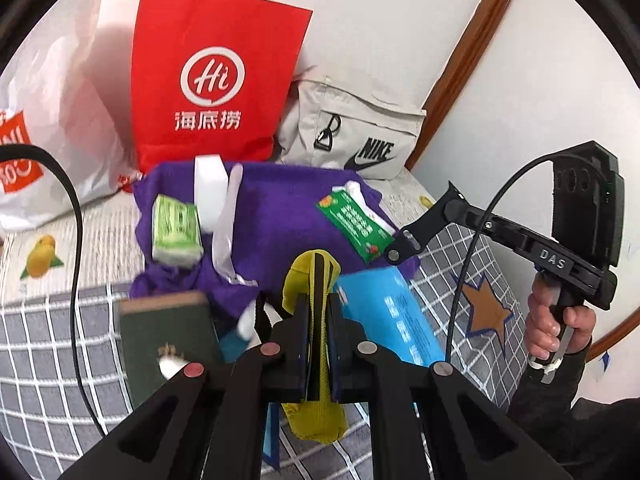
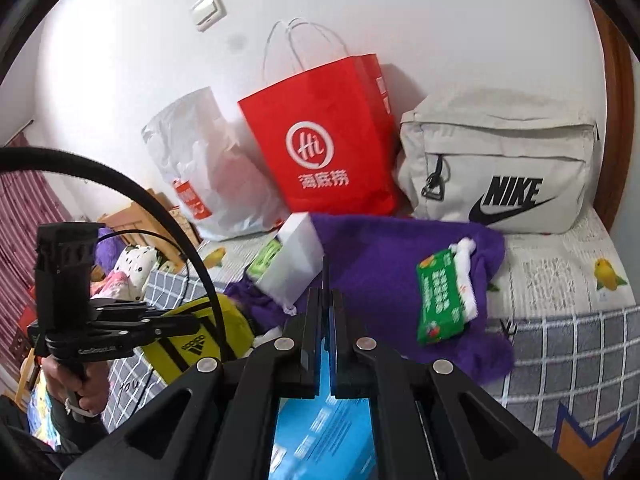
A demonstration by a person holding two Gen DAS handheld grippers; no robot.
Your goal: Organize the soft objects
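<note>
- Yellow pouch with black stripes is clamped between the narrow fingers of the left gripper; it hangs limp below the fingers, fabric folded at its top. An "adidas" mark is seen on it in the right wrist view.
- Blue packet with white print is pinched at its edge by the right gripper, fingers nearly closed on it. In the left wrist view the packet lies at 3 o'clock from the pouch, just beside it.
- Purple cloth is spread at 12 o'clock from the pouch. On it: a green tissue pack at the left, a green wipes pack at the right, a white ribbon between them.
- Dark green booklet with a gold crest is noted at 9 o'clock from the pouch.
- Surface: bed with a grey, white-checked cover; a lemon-print sheet farther back.
- Against the white wall: white plastic bag, red paper bag, pale grey Nike bag, side by side. A light switch is seen above.
</note>
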